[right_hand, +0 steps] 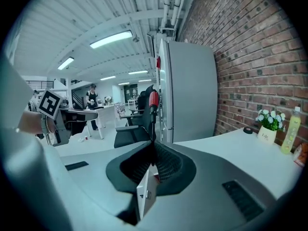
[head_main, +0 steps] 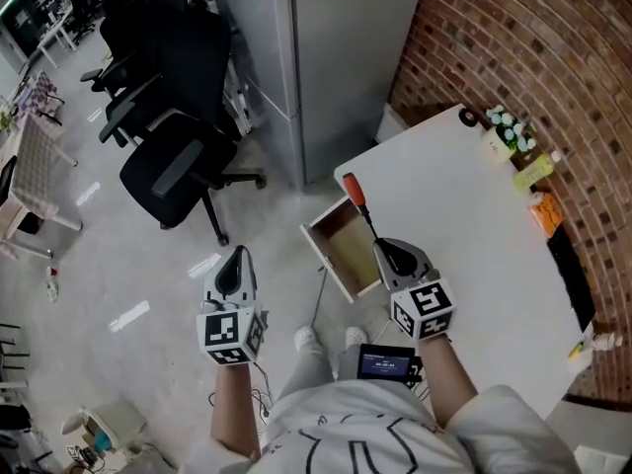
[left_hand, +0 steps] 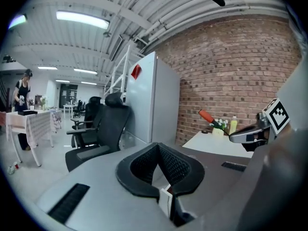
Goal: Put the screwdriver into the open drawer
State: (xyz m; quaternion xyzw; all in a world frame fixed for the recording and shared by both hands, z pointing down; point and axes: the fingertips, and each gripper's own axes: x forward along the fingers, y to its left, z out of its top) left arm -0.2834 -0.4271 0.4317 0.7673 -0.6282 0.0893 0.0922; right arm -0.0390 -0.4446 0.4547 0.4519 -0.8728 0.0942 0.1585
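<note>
Right gripper (head_main: 383, 253) pinches red-handled, black-shafted screwdriver (head_main: 354, 191) by its thin shaft, over open wooden drawer (head_main: 344, 250). Left gripper (head_main: 235, 262) closed, empty. Risk: handle end may pivot in the narrow pinch and land outside the drawer.

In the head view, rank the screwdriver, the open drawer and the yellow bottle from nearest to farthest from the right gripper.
1. screwdriver: held in the fingers of the right gripper.
2. open drawer: just to the gripper's left.
3. yellow bottle: far off on the right.
</note>
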